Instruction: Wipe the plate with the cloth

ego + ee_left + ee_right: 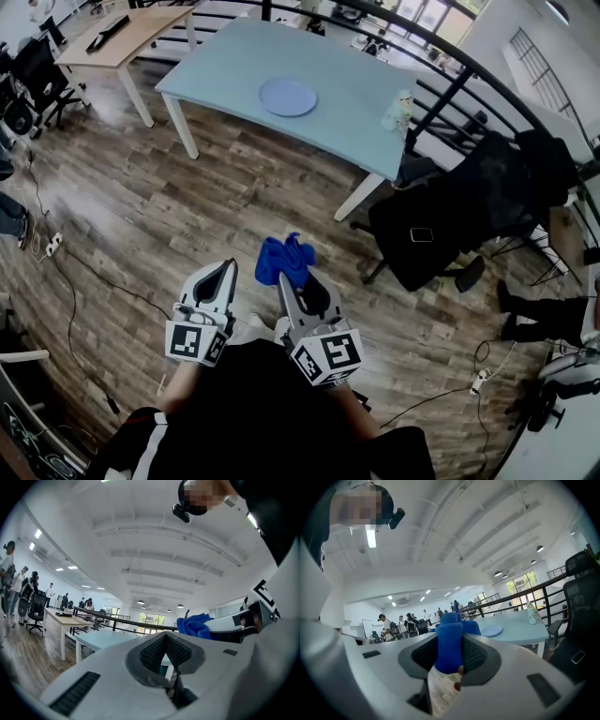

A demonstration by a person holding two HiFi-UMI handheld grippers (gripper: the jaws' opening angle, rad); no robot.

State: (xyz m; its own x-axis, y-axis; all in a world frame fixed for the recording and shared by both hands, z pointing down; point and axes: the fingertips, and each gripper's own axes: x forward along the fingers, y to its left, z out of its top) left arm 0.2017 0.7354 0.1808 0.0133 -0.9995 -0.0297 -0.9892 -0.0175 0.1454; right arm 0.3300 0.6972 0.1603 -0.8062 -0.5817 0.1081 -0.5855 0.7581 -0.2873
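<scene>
A pale blue plate (288,97) lies on the light blue table (234,66) far ahead; the right gripper view shows the plate (491,630) small on that table (520,626). My right gripper (283,277) is shut on a blue cloth (285,258), held close to my body above the wooden floor. The cloth (450,644) sticks up between the jaws in the right gripper view. My left gripper (232,267) hangs beside it, jaws closed together with nothing in them. In the left gripper view the cloth (194,625) shows at the right.
A small bottle (399,110) stands at the table's right end. A black office chair (441,225) sits right of the table. A wooden desk (122,37) is at far left. Cables (66,272) run over the floor. Several people (401,625) stand in the distance.
</scene>
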